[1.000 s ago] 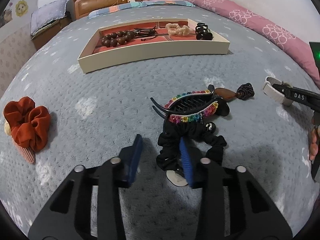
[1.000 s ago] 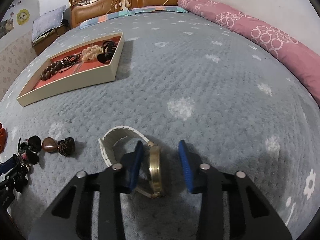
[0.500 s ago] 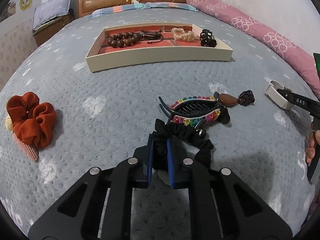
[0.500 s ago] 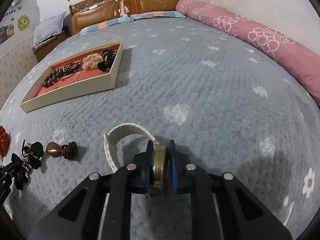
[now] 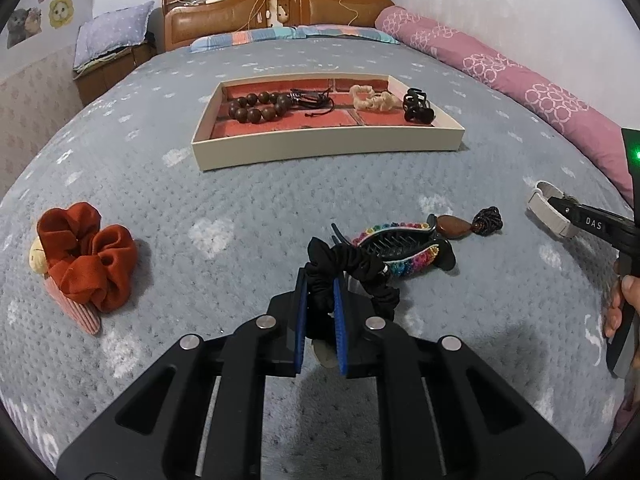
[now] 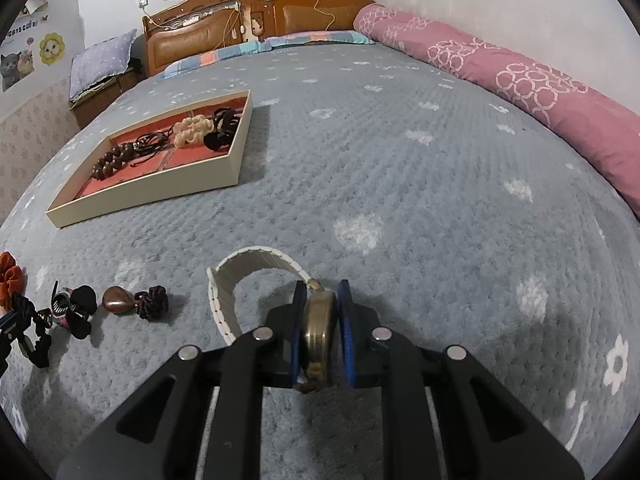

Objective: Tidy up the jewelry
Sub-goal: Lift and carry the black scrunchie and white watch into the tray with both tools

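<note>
**Technician A:** Report the container and its contents.

**Technician B:** One cream-walled tray (image 5: pixel 328 146) with a red floor sat in the upper centre of the left wrist view, on the grey bedspread (image 5: pixel 160 184). From picture-left to picture-right it held a brown bead bracelet (image 5: pixel 258 107), a tangle of black cord (image 5: pixel 310 100), a beige scrunchie (image 5: pixel 374 99) and a small black claw clip (image 5: pixel 418 106). Faint lines divided the red floor, but which section held which item could not be determined.

**Technician A:** State of the grippers?

**Technician B:** The left gripper (image 5: pixel 320 284) was clamped on a black scrunchie (image 5: pixel 352 264), lower centre of its view, with the loop trailing to the right. The right gripper (image 6: pixel 320 312) was clamped on the brass-coloured case of a watch (image 6: pixel 318 328); its white strap (image 6: pixel 256 264) arched to the upper left of the pads.

**Technician A:** Other task items outside the tray?

**Technician B:** A rainbow-studded claw clip (image 5: pixel 404 244) lay just beyond the black scrunchie, with a brown teardrop hair tie (image 5: pixel 454 226) touching its right end. An orange scrunchie (image 5: pixel 86 256) lay at the left edge.

**Technician A:** Hidden or unclear areas?

**Technician B:** A pale object (image 5: pixel 326 354) under the left gripper was mostly covered by the pads and could not be identified. A pink ribbed item (image 5: pixel 76 312) and a yellowish piece (image 5: pixel 36 256) were partly buried by the orange scrunchie. The watch face was not visible, edge-on between the pads. A hand (image 5: pixel 620 300) was cut off at the right frame edge.
</note>
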